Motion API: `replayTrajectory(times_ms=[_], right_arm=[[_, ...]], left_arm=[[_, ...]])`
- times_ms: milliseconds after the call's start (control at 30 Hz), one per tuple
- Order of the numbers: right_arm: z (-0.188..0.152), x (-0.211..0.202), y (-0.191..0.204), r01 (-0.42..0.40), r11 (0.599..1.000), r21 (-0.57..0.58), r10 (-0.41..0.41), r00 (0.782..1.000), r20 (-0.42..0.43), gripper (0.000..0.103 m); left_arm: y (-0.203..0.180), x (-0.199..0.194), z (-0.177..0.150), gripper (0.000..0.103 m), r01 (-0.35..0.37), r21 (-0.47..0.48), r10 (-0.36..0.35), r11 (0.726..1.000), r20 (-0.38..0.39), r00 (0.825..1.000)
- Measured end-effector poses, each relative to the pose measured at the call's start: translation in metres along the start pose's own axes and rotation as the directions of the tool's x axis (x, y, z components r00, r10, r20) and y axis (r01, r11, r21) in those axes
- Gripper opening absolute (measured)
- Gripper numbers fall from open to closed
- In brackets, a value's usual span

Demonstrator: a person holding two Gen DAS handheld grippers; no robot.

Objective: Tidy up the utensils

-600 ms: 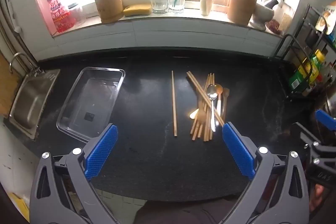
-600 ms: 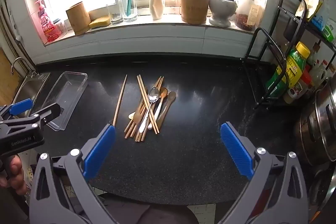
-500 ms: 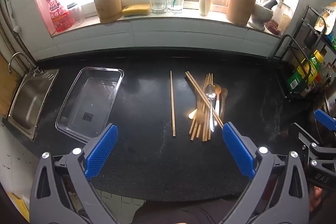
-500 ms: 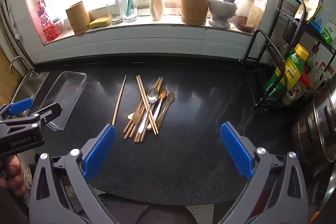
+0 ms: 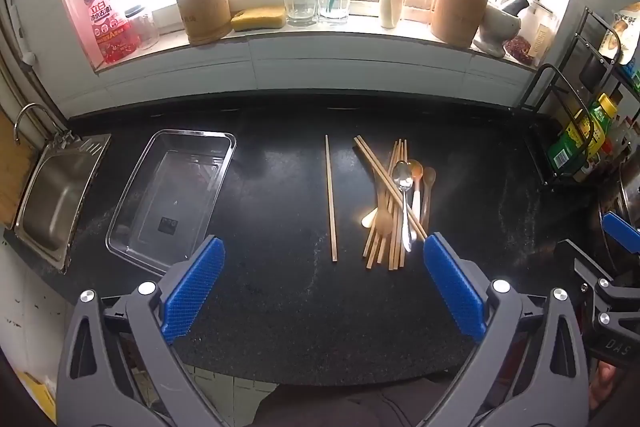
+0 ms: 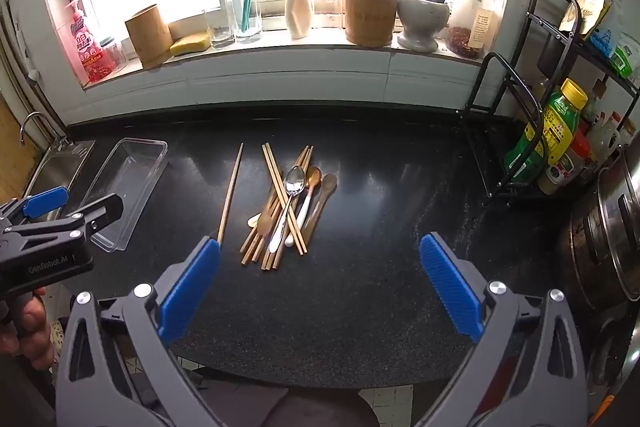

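Black counter [image 5: 280, 307]: utensil pile [image 5: 394, 203] ahead of gaping grippers [image 5: 324, 291].

I've drawn my left gripper [image 5: 324, 287] back a touch: pile [image 5: 394, 203] and tray [image 5: 132, 227] sit higher, toward twelve o'clock. Same in my right gripper's [image 6: 320, 285] view, only slighter.

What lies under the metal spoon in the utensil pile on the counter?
The metal spoon rests on top of crossed wooden chopsticks, beside a white-handled spoon and a wooden spoon. What lies deeper in the pile beneath it is covered.
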State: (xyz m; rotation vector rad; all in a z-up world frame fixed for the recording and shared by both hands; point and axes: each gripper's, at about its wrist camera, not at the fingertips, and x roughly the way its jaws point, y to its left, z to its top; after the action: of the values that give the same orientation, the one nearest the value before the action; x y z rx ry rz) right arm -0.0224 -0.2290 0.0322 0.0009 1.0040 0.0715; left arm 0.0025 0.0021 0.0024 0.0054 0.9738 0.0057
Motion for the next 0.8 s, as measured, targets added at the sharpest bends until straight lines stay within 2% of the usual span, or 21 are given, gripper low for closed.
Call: replayTrajectory(times_ms=[800], right_arm=[[0.0042, 0.0046, -0.0008, 0.004, 1.0, -0.005, -0.004, 1.0, -0.003, 0.097]], left_arm=[[0.0021, 0.0067, 0.0038, 0.097, 0.005, -0.005, -0.005, 1.0, -0.005, 1.0]])
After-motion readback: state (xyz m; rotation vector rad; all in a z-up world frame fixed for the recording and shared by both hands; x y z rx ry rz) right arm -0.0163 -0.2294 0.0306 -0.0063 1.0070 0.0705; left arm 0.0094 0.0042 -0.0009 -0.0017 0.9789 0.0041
